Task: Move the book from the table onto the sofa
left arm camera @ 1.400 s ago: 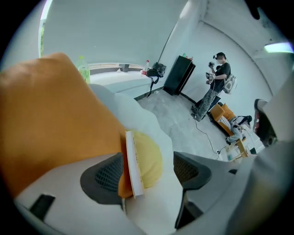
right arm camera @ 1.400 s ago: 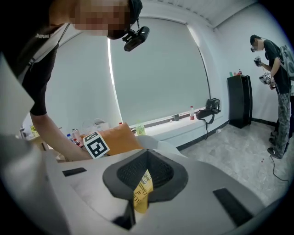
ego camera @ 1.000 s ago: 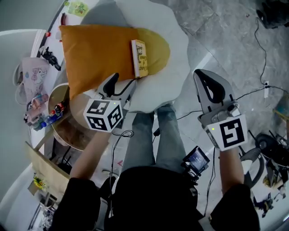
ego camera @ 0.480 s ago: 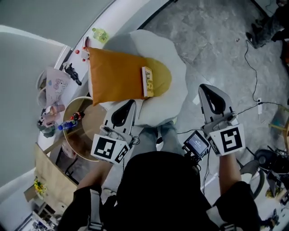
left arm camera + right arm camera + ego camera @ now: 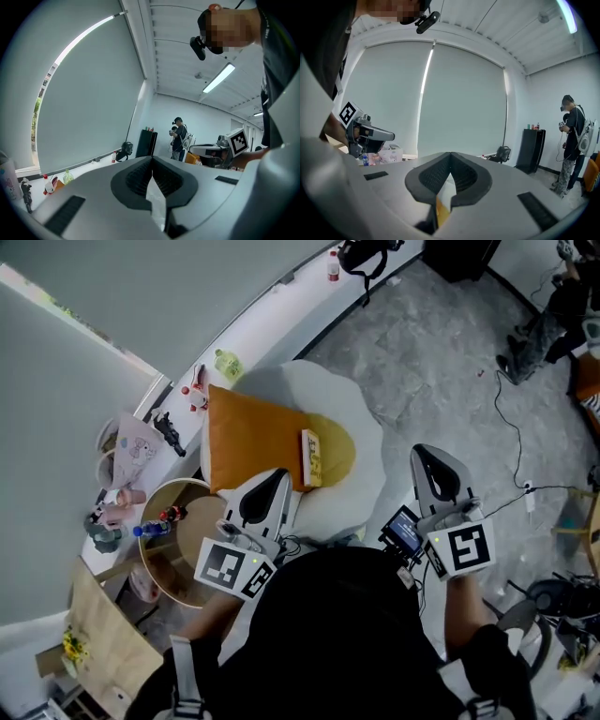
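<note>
at the left edge of the head view stands a round table [image 5: 185,532] with small bottles and toys on its far rim; no book is on it. just right of it the left gripper [image 5: 277,476] is held up in front of the person. its jaws have just been closing and now meet at the tips, with nothing between them. beyond it an orange cushion [image 5: 251,439] lies on the left half of the white sofa [image 5: 352,413].

the book [image 5: 311,458] rests on the cushion's right end, near the sofa's middle, well apart from both grippers. so by the look of it the move is done and the book is let go.

the book is small, thin and yellow. it is probably light, with stiff covers and a smooth, somewhat slippery face. the cushion under it is soft, so a press from above would likely sink it or tip it. if it had to be taken again, the best hold would be across its thickness at the middle of a long edge, jaws on both covers, not at a corner, where the pages could fan.

at the right, the right gripper [image 5: 427,454] is also raised, its jaws together and empty.
</note>
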